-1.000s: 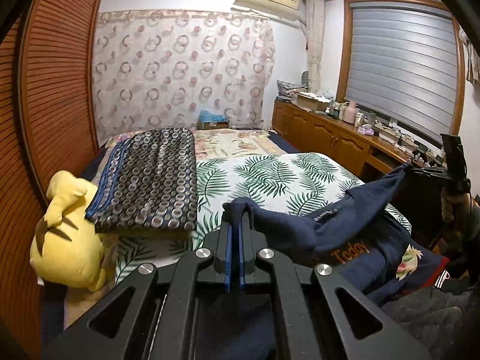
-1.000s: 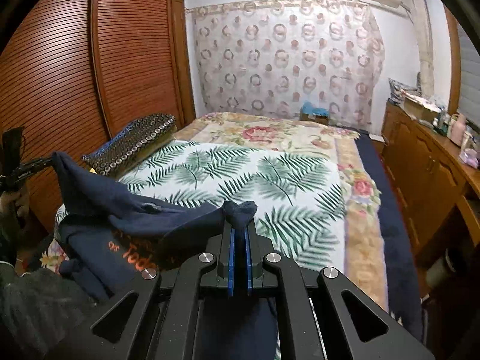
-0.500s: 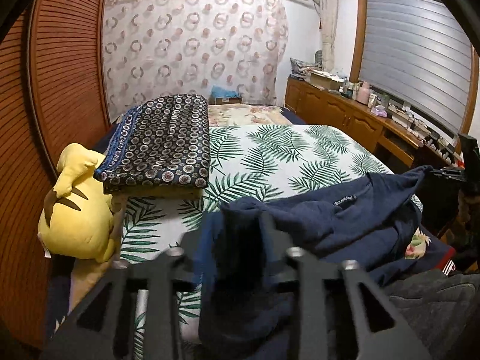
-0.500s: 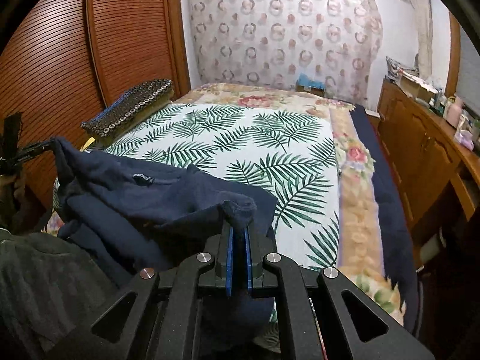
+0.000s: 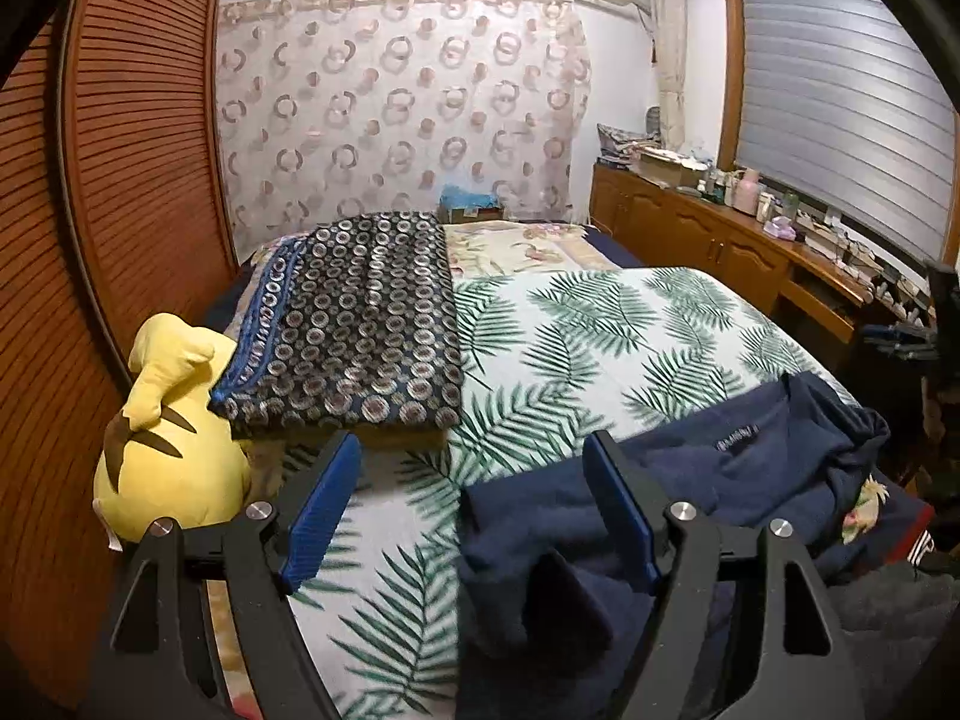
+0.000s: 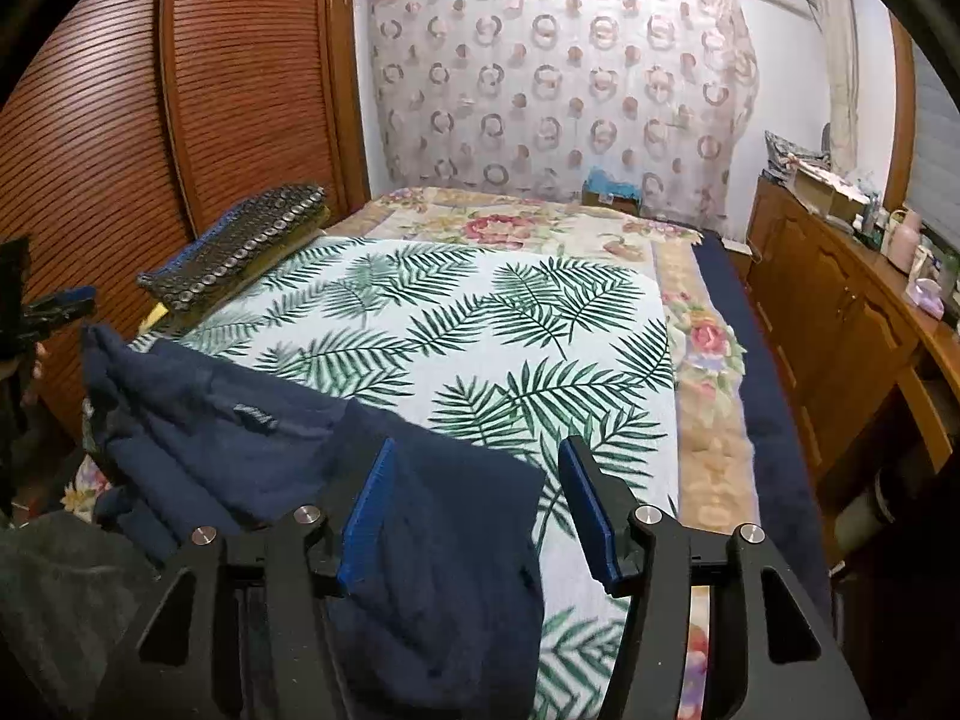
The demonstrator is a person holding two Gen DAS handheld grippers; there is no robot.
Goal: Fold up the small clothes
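My left gripper (image 5: 471, 504) has just been opening; its jaws stand apart, and the navy garment (image 5: 690, 480) lies slack between them on the bed (image 5: 600, 324). My right gripper (image 6: 477, 507) likewise, freeing the cloth to settle flat for folding.

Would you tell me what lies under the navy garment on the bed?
The navy garment lies on the palm-leaf bedspread, whose print shows all round it. At its near edge a floral fabric peeks out. What else it covers is hidden.
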